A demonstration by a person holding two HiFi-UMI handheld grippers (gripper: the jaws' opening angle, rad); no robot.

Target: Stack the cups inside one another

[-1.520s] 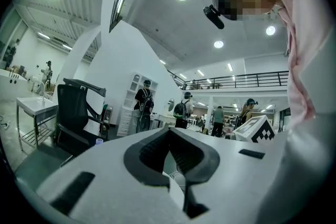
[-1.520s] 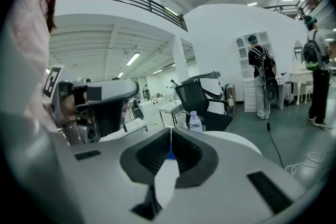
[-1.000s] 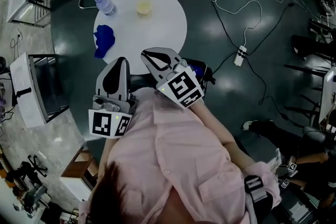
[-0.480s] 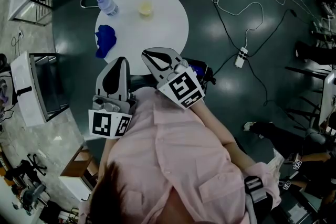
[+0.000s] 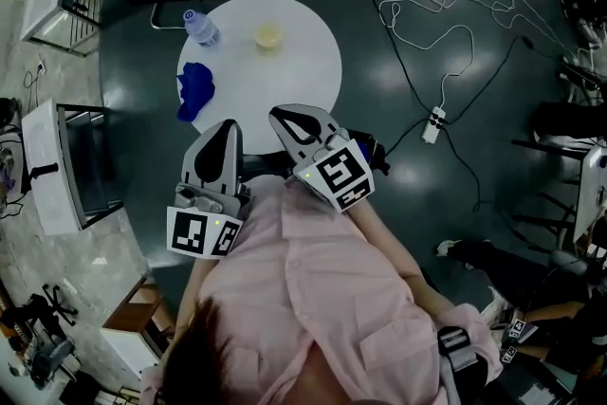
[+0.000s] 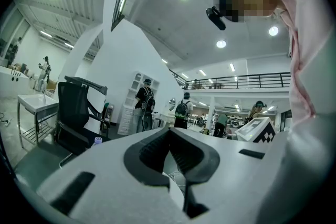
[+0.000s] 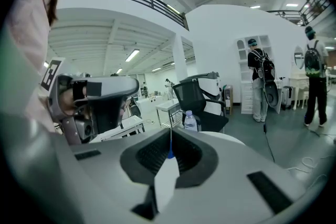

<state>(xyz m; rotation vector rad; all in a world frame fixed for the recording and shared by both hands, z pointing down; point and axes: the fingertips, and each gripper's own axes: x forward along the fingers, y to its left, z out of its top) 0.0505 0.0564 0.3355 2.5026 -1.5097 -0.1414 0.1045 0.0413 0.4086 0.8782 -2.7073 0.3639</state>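
The fingers [image 6: 149, 152] of the left gripper [image 5: 226, 130] are closed tip to tip, and I see nothing between them. The fingers [image 7: 194, 157] of the right gripper [image 5: 281, 117] are likewise closed and empty. Both grippers sit at the near edge of the round white tabletop [image 5: 303, 76]. I locate the pale yellow cup [image 5: 269, 36] on its far side, well apart from both. I cannot tell whether it is single or nested. A bottle [image 5: 201, 26] stands to the cup's left, and a blue cloth [image 5: 195, 90] lies nearer.

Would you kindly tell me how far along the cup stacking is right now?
Done: one pale cup shows on the round table; whether it is already a stack I cannot tell. In hand: nothing; the left gripper and right gripper are shut and empty, apart from the cup. Left: any nesting not yet done; no other cup is visible.
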